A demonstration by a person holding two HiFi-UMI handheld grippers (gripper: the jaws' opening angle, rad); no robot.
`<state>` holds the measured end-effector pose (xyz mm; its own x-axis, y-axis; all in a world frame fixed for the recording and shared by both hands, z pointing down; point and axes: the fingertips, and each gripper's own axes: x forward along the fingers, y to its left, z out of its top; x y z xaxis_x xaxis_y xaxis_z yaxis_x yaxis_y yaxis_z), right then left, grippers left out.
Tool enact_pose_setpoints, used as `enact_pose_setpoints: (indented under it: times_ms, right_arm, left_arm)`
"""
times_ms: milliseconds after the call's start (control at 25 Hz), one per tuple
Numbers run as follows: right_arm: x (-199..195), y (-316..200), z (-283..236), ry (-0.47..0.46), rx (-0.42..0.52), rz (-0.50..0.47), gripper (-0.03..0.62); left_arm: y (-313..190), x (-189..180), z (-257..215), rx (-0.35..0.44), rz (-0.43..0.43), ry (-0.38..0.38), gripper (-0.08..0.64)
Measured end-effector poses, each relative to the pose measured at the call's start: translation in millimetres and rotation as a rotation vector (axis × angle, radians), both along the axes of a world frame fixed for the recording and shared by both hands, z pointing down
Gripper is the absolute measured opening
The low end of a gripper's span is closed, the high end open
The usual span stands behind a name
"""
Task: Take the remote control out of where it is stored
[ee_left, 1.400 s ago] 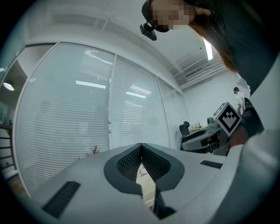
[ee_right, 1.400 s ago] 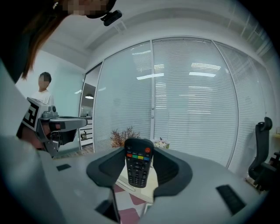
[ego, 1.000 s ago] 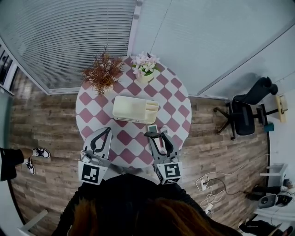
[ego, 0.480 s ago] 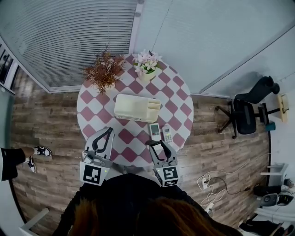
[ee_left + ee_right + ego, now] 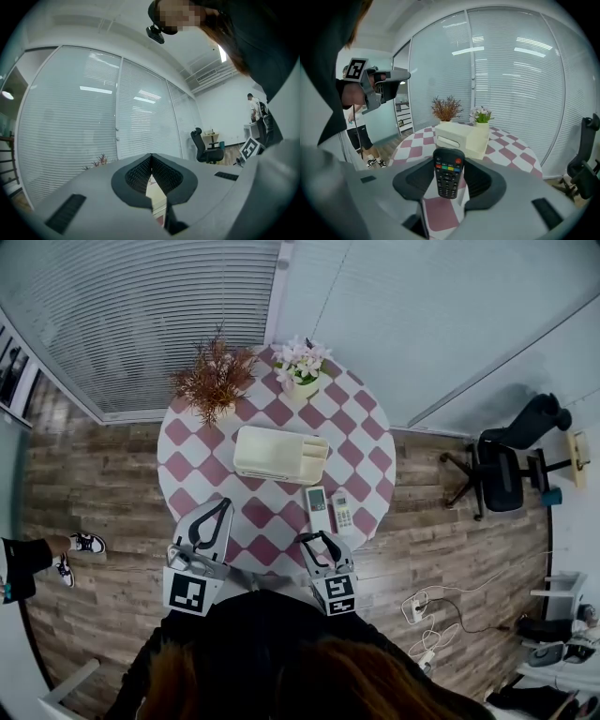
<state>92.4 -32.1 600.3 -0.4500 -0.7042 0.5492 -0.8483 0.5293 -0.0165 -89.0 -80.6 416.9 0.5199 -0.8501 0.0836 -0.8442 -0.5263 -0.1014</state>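
From the head view, the left gripper (image 5: 217,512) and the right gripper (image 5: 313,540) both hang at the near edge of a round table with pink and white squares (image 5: 361,442). Just past the right jaws, two white remote controls (image 5: 317,507) lie flat side by side on the table. Farther ahead of both pairs of jaws sits a cream plastic storage box (image 5: 279,454).

In the left gripper view, the jaws are pressed together at their tips. There is nothing between them. Far off to the right of the jaws stands a black office chair (image 5: 202,145).

In the right gripper view, a black remote control with coloured buttons (image 5: 447,172) stands up between the jaws. The jaws pinch it from both sides, and it is lifted off the table. Its buttons face the camera. Straight ahead of the jaws is the cream box, well apart from the black remote. Behind the box are a dry brown plant (image 5: 446,108) and a pot of pink and white flowers (image 5: 481,117). The left gripper shows high up to the left of the jaws.
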Motion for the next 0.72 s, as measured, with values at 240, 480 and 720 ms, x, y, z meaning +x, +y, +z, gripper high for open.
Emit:
enact_pose_setpoints:
  times_ms: [240,480,720]
  right_arm:
    - [-3.7,-9.0,9.4,0.004,-0.01,-0.014,0.209]
    - [-10.7,-19.8,11.8,0.002,-0.005,-0.026,0.209]
    - [-16.2,-33.2,15.5,-0.003,-0.007,-0.026,0.209]
  left_arm:
    - [1.2,1.3,0.8,-0.005,0.001,-0.006,0.006]
    - [2.0,0.2,3.6,-0.013,-0.002,-0.005,0.006]
    - [0.3,-1.6,3.3,-0.016,-0.013,0.005,0.006]
